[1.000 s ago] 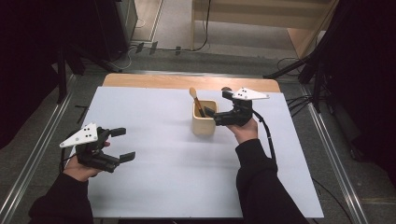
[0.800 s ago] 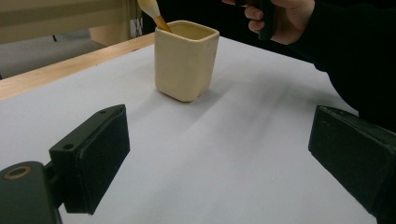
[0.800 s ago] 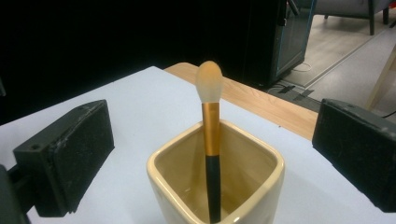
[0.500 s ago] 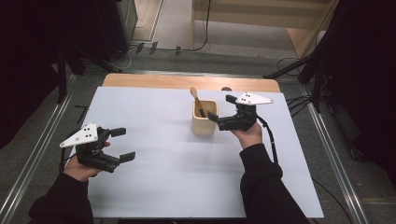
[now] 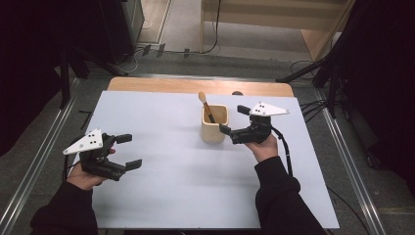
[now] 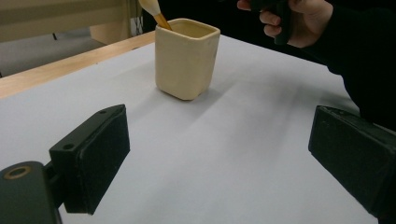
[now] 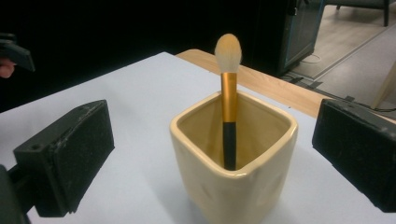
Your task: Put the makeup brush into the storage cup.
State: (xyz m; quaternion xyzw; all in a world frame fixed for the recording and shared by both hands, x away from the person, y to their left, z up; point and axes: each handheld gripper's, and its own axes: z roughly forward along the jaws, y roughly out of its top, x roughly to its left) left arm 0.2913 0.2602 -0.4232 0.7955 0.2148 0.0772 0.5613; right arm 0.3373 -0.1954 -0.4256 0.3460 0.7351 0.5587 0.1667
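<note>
Two tongs, both wide open, empty: left tongs (image 5: 128, 151), right tongs (image 5: 234, 119) beside cup (image 5: 215, 123) holding brush (image 5: 205, 104).

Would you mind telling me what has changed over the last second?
The right gripper let go of the cup and drew back toward the table's right side, jaws open. The cup, the brush in it and the left gripper stayed put.

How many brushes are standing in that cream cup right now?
1. A single makeup brush stands in the cream cup, leaning against its far wall, bristles up. The cup's bottom is partly hidden, so something short could lie there.
</note>
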